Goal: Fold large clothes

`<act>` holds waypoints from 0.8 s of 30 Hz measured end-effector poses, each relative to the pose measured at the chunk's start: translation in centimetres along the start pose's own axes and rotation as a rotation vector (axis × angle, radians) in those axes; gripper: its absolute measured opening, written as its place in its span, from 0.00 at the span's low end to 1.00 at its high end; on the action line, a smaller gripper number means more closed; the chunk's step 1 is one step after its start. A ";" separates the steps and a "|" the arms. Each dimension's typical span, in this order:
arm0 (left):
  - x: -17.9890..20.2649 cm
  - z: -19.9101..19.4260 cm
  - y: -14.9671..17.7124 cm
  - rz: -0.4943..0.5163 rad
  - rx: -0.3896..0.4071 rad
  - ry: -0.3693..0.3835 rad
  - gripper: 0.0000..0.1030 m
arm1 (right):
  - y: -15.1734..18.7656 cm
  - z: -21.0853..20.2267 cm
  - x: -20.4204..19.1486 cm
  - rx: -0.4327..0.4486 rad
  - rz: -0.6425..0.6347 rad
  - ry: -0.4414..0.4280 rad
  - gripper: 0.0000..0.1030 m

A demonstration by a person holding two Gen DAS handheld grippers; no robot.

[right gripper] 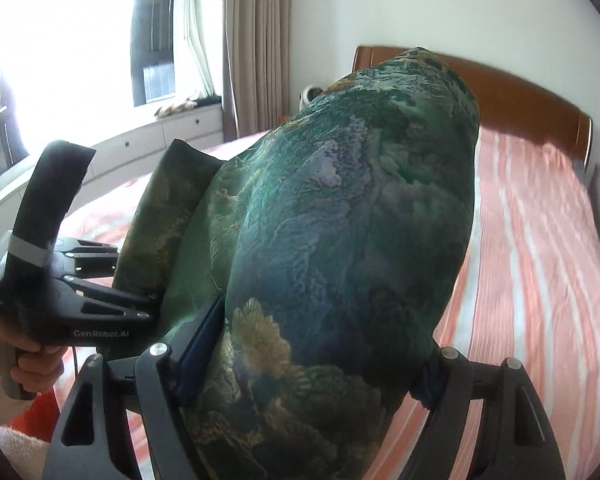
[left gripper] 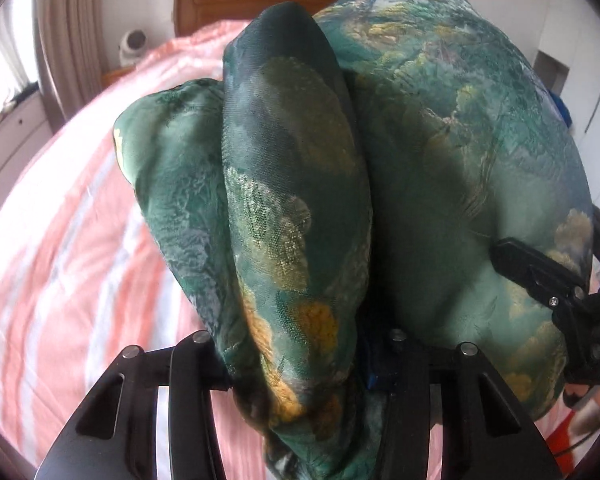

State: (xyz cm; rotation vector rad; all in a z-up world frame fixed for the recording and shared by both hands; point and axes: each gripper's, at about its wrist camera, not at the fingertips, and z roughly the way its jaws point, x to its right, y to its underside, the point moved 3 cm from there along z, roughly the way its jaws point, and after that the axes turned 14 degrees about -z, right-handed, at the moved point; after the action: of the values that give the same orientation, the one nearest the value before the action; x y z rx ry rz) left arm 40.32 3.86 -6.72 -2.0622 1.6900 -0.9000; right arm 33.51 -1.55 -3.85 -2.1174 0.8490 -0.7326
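A home bedroom: a bed (right gripper: 540, 240) with wooden headboard (right gripper: 520, 96), curtains (right gripper: 256, 40), a window (right gripper: 152, 40) and drawers (right gripper: 172, 132).

Dark green garment (left gripper: 300, 200) – gold and blue landscape print, pink-and-white striped bedsheet (left gripper: 60, 260), black grippers

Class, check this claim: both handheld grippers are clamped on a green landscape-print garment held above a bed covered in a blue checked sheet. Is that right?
Not quite. The sheet is pink-and-white striped, not blue checked, as the right wrist view shows. The rest holds: the left gripper and right gripper are both clamped on the green landscape-print garment above the bed.
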 end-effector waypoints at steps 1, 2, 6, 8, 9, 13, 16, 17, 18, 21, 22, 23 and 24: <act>0.2 0.0 -1.0 -0.002 0.016 -0.002 0.45 | -0.6 0.0 0.6 0.014 0.006 0.000 0.76; 0.5 0.2 -2.3 -0.006 0.037 -0.009 0.45 | -1.1 0.1 1.4 0.028 0.018 -0.001 0.76; 0.5 3.3 -7.0 -0.037 0.063 -0.033 0.79 | -2.1 3.2 6.5 0.050 0.167 -0.062 0.80; -0.8 7.0 -8.4 -0.083 0.021 -0.082 1.00 | -1.2 6.3 9.6 0.006 0.314 -0.110 0.94; -1.7 8.5 -8.6 -0.104 0.011 -0.129 0.99 | 0.0 8.0 11.2 -0.040 0.398 -0.116 0.97; -3.6 9.5 -7.8 -0.165 0.000 -0.138 0.97 | 5.2 10.2 13.0 -0.187 0.526 -0.017 0.97; -3.2 5.7 -7.0 -0.160 0.131 -0.107 0.98 | 5.8 7.0 11.9 -0.111 0.479 0.019 0.97; -2.8 4.3 -6.5 -0.138 0.173 -0.133 0.98 | 5.2 5.9 11.0 -0.094 0.447 0.051 0.97; -2.4 2.5 -4.9 -0.109 0.213 -0.147 0.98 | 4.4 6.1 10.2 -0.079 0.415 0.074 0.97; -0.6 -1.3 -1.9 -0.023 0.323 -0.197 0.99 | 3.8 1.9 9.7 -0.018 0.282 0.165 0.98; 0.6 -2.6 -0.8 0.001 0.358 -0.217 1.00 | 3.6 0.2 9.0 0.007 0.248 0.195 0.98; 0.1 -3.7 -0.5 0.015 0.379 -0.224 1.00 | 3.7 -1.2 8.2 0.029 0.229 0.216 1.00; -1.2 -5.0 -0.3 0.031 0.399 -0.226 1.00 | 3.6 -2.7 7.4 0.059 0.211 0.242 1.00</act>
State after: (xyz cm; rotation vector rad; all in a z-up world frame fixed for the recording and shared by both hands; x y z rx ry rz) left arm 37.20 5.83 -3.08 -1.7890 1.3001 -0.8737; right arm 34.98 -10.10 -3.41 -1.8757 1.1471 -0.9006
